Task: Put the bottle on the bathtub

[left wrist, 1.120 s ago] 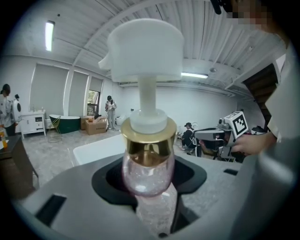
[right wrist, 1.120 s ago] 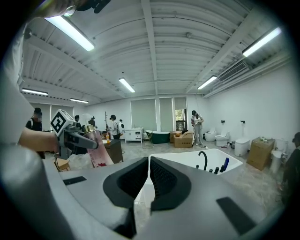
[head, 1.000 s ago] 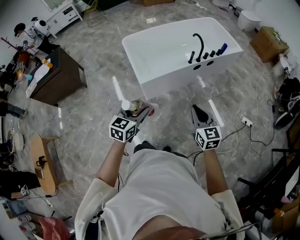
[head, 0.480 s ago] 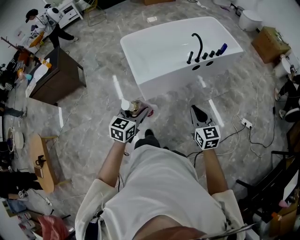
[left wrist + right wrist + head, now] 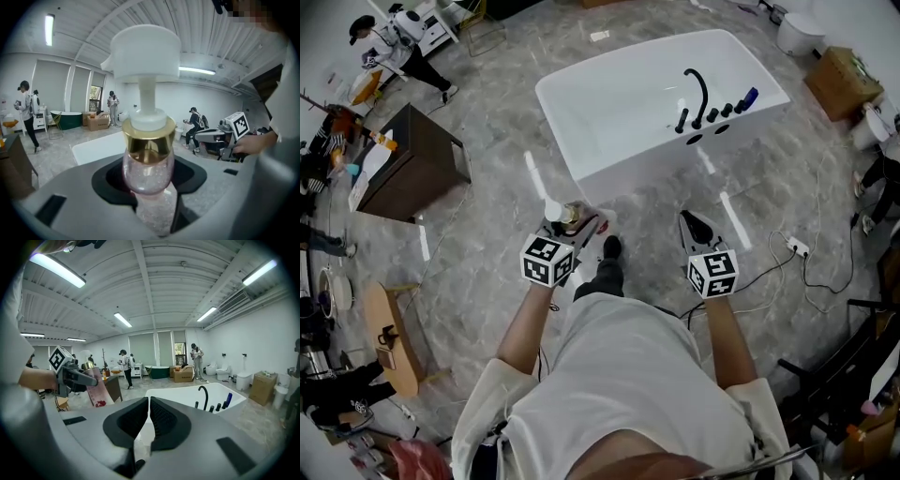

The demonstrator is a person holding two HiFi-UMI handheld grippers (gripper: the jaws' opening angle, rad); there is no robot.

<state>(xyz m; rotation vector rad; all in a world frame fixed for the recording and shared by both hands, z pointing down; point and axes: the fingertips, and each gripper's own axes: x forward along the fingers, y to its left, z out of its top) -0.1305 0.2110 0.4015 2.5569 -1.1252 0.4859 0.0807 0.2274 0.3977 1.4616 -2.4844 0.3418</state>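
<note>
A pink glittery pump bottle (image 5: 147, 164) with a gold collar and white pump head stands upright between the jaws of my left gripper (image 5: 570, 223), which is shut on it. The head view shows the bottle (image 5: 564, 215) held above the floor, short of the white bathtub (image 5: 609, 103). The bathtub has a black faucet (image 5: 700, 94) on its right end. My right gripper (image 5: 696, 225) is shut and holds nothing; in its own view the bathtub (image 5: 183, 397) lies ahead and the bottle (image 5: 95, 387) is at the left.
A dark wooden cabinet (image 5: 408, 159) stands at the left with small items on top. Cables and a power strip (image 5: 794, 247) lie on the floor at the right. A cardboard box (image 5: 837, 80) and a toilet (image 5: 797, 33) sit at the back right. People stand in the background.
The view has shifted slightly toward the tub as the person steps forward; a foot now shows between the grippers. Both grippers keep their pose and the bottle stays held.
</note>
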